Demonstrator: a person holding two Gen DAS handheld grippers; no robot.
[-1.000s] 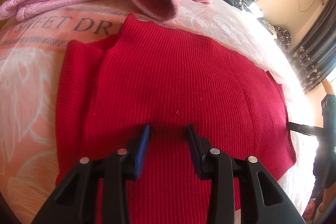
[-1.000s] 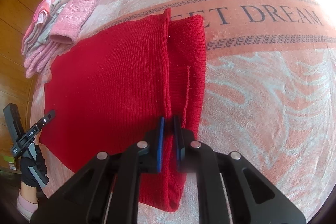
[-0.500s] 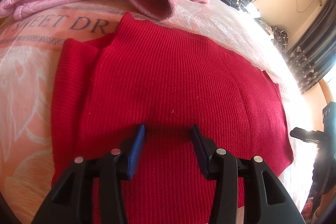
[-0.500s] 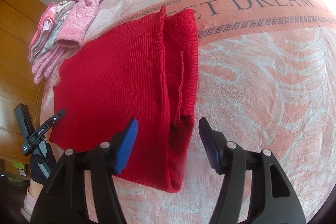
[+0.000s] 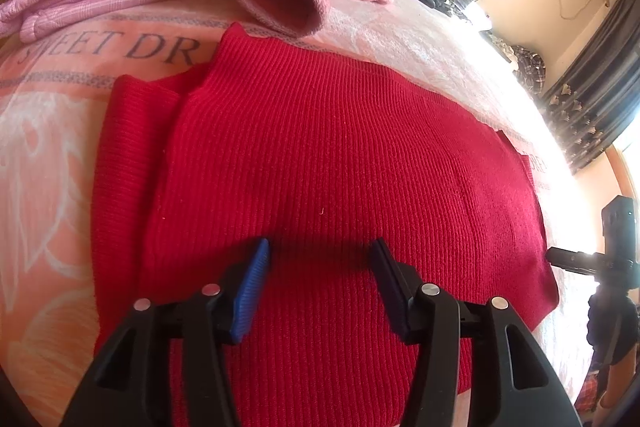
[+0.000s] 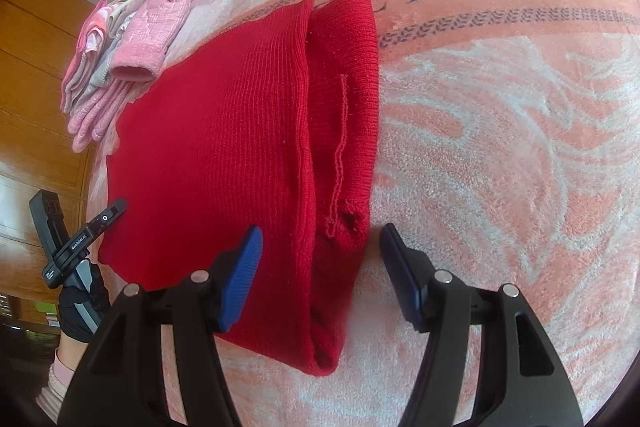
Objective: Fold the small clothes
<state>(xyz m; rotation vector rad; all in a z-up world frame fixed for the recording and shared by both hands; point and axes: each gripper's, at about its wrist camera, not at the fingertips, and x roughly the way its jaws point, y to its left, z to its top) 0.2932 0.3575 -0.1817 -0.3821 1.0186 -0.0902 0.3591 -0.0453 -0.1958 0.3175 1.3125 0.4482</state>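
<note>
While both grippers' fingers gape released, red sweater (image 5: 340,163) lies on peach bedspread (image 6: 500,147) near wood panelling (image 6: 36,67).

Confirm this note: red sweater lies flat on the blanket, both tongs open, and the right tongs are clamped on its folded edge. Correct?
Not quite. The right tongs are open, not clamped: the right wrist view shows their jaws spread on either side of the red sweater, gripping nothing. The sweater does lie flat on the blanket, and the left tongs are open.
</note>
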